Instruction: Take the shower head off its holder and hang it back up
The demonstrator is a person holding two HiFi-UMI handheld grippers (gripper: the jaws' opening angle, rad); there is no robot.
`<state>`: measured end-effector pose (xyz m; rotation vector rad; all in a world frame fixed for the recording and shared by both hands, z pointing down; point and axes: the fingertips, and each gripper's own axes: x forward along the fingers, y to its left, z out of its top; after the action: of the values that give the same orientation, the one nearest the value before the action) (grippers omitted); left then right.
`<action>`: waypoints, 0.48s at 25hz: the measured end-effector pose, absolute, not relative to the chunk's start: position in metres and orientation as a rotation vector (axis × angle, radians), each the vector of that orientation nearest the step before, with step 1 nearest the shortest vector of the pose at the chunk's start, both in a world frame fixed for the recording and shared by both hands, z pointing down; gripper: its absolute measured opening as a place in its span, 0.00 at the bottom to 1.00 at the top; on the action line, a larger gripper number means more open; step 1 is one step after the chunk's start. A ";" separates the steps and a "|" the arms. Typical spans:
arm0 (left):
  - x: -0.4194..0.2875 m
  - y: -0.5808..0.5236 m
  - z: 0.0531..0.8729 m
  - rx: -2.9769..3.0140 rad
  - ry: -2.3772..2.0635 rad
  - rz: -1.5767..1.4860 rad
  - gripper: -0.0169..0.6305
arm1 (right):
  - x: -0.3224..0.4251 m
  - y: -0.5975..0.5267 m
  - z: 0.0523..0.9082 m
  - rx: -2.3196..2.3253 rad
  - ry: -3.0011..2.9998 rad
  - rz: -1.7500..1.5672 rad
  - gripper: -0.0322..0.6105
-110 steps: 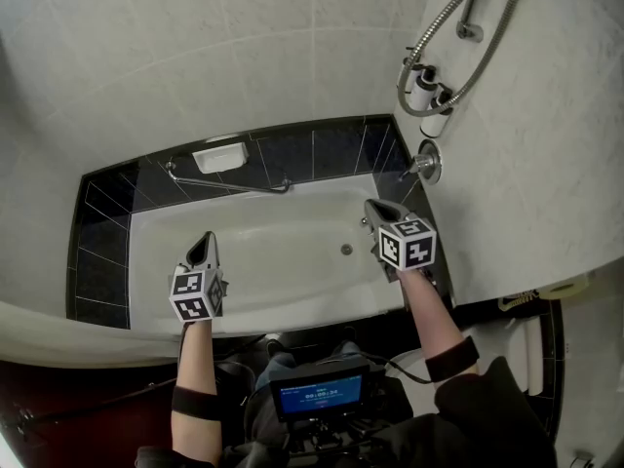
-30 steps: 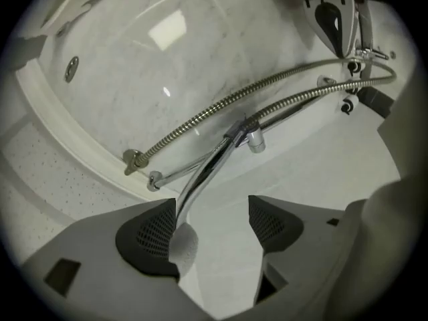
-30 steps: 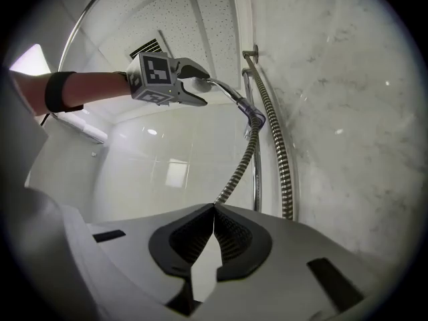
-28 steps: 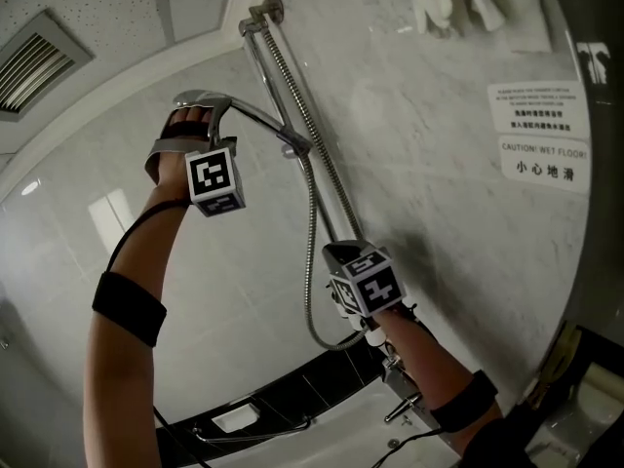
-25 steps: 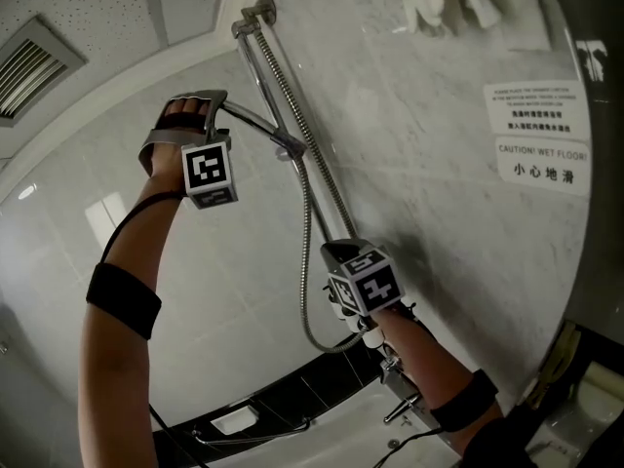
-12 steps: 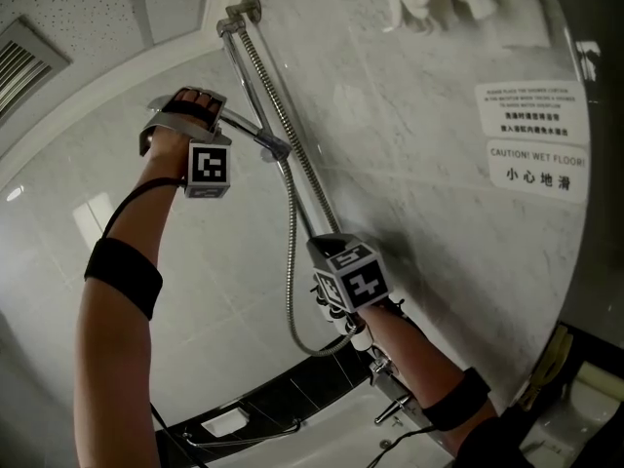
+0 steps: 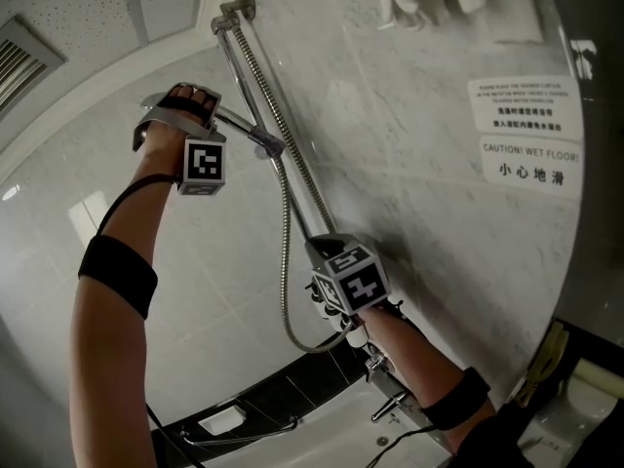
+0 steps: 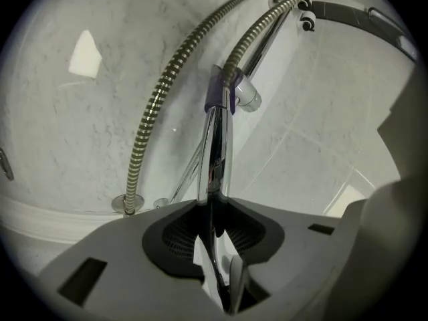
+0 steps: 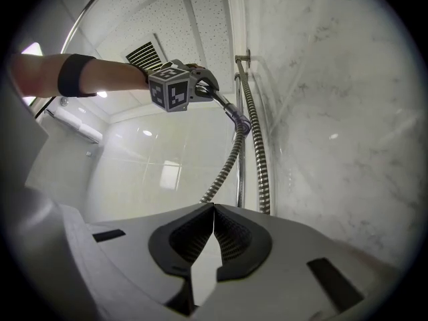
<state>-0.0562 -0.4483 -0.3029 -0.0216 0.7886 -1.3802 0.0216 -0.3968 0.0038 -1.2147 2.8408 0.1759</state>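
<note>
SHOWER WALL: The spray face of the shower head (image 7: pixel 237 123) is hiding behind the person's raised left hand (image 7: pixel 180 115). The bathtub (image 7: pixel 312 444) is being cut off by the bottom edge of the head view, and the small print on the upper wall sign (image 7: pixel 517 105) is too fine to read. The shower head's chrome handle is running lengthwise from the hand at upper left, down and rightward to the holder (image 7: pixel 265 144). The holder is sitting near the top end of the slide rail (image 7: pixel 297 188), and the handle's hose end is meeting it there. The left gripper (image 8: pixel 214 209), its jaws having just been closing, is pinching the handle between narrowly parted pads. The right gripper (image 9: pixel 214 209) is hovering lower down, close beside the rail and the hanging hose (image 7: pixel 284 271), with its jaws pressed together on nothing.
</note>
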 end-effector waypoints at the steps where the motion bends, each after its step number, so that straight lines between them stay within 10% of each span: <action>1: -0.057 -0.447 -0.304 -0.020 0.791 -1.379 0.18 | 0.024 -0.397 0.005 -1.221 2.839 0.175 0.09; 12: -0.125 -0.387 -0.321 -0.153 0.969 -1.412 0.16 | 0.008 -0.389 0.013 -1.166 2.868 0.132 0.09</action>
<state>-0.1252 -0.3865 -0.3215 -0.1534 0.9688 -1.4122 0.0081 -0.3886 0.0128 -1.1660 2.8676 0.1319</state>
